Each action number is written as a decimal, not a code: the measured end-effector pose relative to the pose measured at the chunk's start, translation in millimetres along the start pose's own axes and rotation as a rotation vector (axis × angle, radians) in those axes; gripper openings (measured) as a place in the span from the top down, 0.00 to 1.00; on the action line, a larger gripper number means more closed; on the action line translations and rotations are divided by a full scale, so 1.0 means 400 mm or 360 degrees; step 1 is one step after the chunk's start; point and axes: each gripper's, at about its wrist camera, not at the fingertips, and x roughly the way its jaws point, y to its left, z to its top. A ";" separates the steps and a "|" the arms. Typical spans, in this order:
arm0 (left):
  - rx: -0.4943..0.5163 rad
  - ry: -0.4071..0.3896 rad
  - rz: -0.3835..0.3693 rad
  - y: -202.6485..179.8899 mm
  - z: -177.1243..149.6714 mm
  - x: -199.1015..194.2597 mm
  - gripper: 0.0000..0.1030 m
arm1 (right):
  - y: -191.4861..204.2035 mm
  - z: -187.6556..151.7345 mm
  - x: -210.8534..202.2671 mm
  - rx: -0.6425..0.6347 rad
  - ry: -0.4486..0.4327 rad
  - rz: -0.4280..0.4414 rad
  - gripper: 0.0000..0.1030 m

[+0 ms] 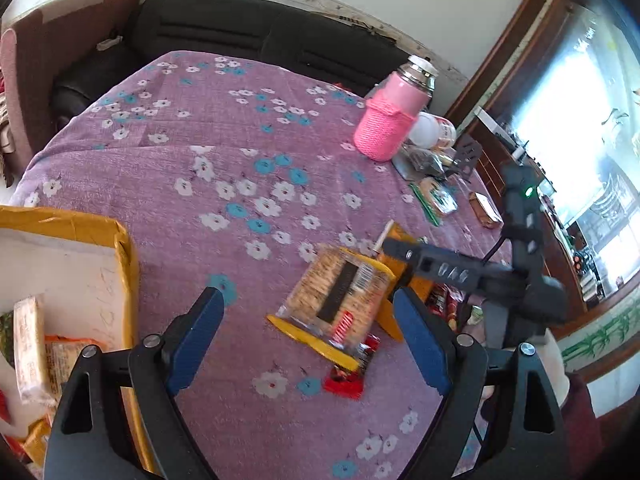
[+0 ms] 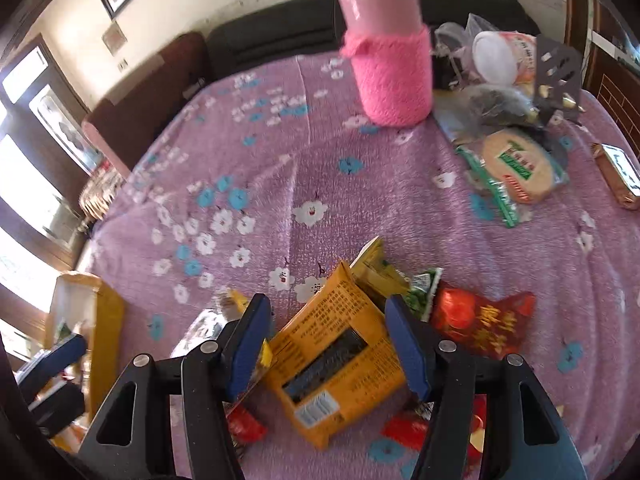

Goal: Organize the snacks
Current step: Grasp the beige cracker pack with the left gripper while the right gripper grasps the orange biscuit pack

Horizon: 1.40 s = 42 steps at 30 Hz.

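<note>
Left gripper point(image 1: 308, 326) has its jaws spread wide, blue pads apart over the purple floral cloth point(image 1: 224, 128), nothing between the pads; a clear cracker pack with yellow ends point(image 1: 340, 296) lies just ahead of it, closer to its right finger, not gripped. Small red wrapper point(image 1: 344, 382) sits on the cloth just below the cracker pack. Cardboard box point(image 1: 124, 248) at the left edge of the left wrist view, already with a few snack packs inside, well apart from the cracker pack. Right gripper point(image 2: 326, 344) is at a middling opening, a yellow snack pack with printed text point(image 2: 340, 356) lying between its blue fingers; left pad looks at or near the pack's edge, right pad just beside it, can't tell if they actually press, view is blurred. Red snack bag point(image 2: 484, 320) just right of the right finger, a green-edged pack point(image 2: 424, 286) tucked between it and the yellow one. In the left wrist view the right gripper point(image 1: 394, 250) shows as a dark body reaching in from the right over the snack pile. Further back: pink knit-covered flask point(image 2: 390, 72) upright, round flat cake in clear bag point(image 2: 516, 168) to its right, brown wrapped bar point(image 2: 618, 174) near the right edge. Black sofa point(image 1: 248, 28) behind the table
</note>
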 end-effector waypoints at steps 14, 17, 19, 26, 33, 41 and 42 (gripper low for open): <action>0.0231 0.0184 -0.0029 -0.065 -0.002 0.158 0.15 | 0.033 -0.198 -0.047 -0.0631 0.0139 0.0038 0.49; 0.0260 0.0242 0.0044 -0.062 -0.003 0.207 0.15 | 0.000 -0.225 -0.105 -0.0583 0.0055 0.0044 0.48; 0.0239 0.0282 0.0062 -0.051 -0.002 0.233 0.15 | -0.042 -0.232 -0.156 -0.0441 -0.0021 0.0139 0.48; 0.0230 0.0444 -0.0050 -0.067 -0.059 0.235 0.15 | -0.138 -0.265 -0.266 -0.0133 -0.0136 0.0356 0.47; 0.0276 0.0412 0.0009 -0.117 -0.124 0.194 0.15 | -0.155 -0.322 -0.229 0.0036 -0.0052 0.0376 0.41; 0.0283 0.0351 0.0120 -0.119 -0.112 0.214 0.15 | -0.082 -0.328 -0.138 0.0052 -0.0002 0.0148 0.34; 0.0308 0.0338 0.0136 -0.123 -0.115 0.215 0.15 | -0.075 -0.329 -0.132 0.0035 -0.0008 0.0119 0.32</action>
